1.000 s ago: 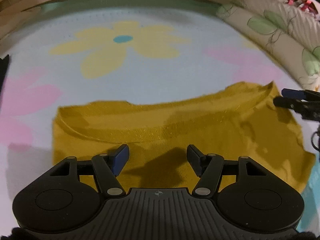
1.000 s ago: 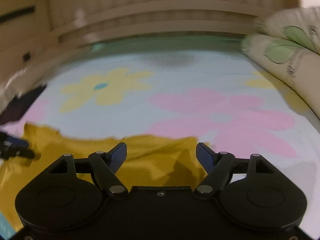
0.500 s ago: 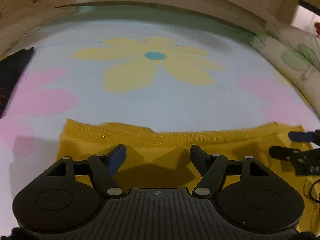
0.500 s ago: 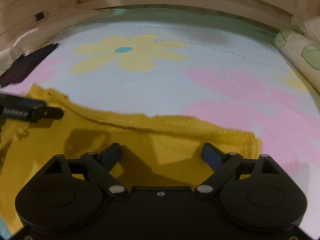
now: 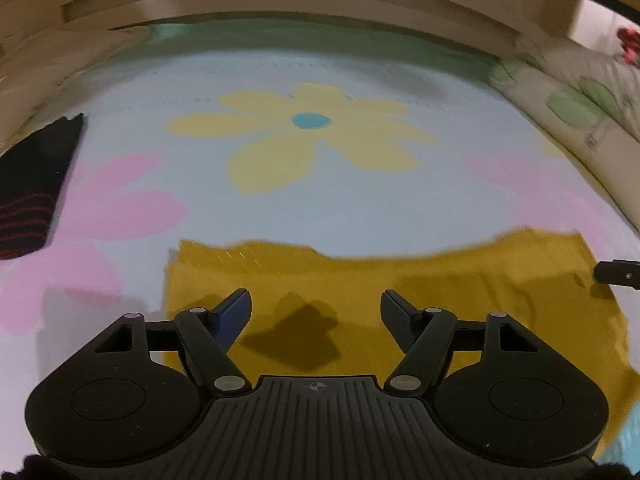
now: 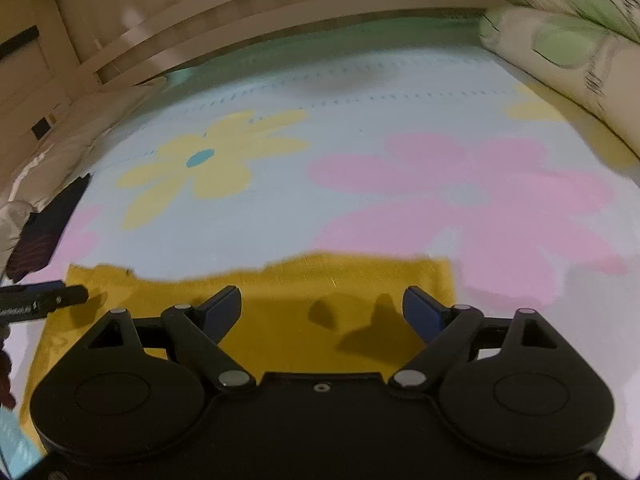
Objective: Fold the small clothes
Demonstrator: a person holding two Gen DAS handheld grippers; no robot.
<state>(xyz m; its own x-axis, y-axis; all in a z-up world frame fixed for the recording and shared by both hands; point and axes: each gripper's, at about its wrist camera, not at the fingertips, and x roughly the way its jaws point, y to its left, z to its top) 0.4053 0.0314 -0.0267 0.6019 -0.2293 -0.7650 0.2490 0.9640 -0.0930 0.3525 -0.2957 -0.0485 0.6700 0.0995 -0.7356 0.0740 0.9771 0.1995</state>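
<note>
- On a pale blue bedsheet printed with big yellow and pink flowers (image 5: pixel 304 208) lies the mustard-yellow knit garment (image 5: pixel 400 292), spread flat in a rough rectangle, its far edge uneven and slightly ragged.
- Left gripper (image 5: pixel 316 312) hangs over the garment's left portion, angled downward; its black fingers with blue pads (image 5: pixel 236 312) stand apart with nothing between them. Only its shadow falls on the cloth beneath.
- Right gripper (image 6: pixel 322 312) hangs over the garment's right portion (image 6: pixel 320 280), likewise angled down. Fingers spread wide and empty; the cloth lies below them, unpinched.
- Right-wrist view: the garment's right edge ends just beside the right-hand finger, over a pink flower print. The left gripper's finger tip (image 6: pixel 52 300) pokes in from the left margin, above the garment's far left corner.
- Left-wrist view: the right gripper's tip (image 5: pixel 618 274) shows at the right margin, over the garment's right end.
- Black folded cloth with thin red stripes (image 5: pixel 32 184) sits at the sheet's left side, well apart from the yellow garment.
- White pillow with green leaf pattern (image 6: pixel 560 44) lies along the right side of the bed.
- Pale wooden slatted bed rail (image 5: pixel 280 4) curves across the far side.
- Both views are somewhat blurred; fine fabric detail cannot be made out.
</note>
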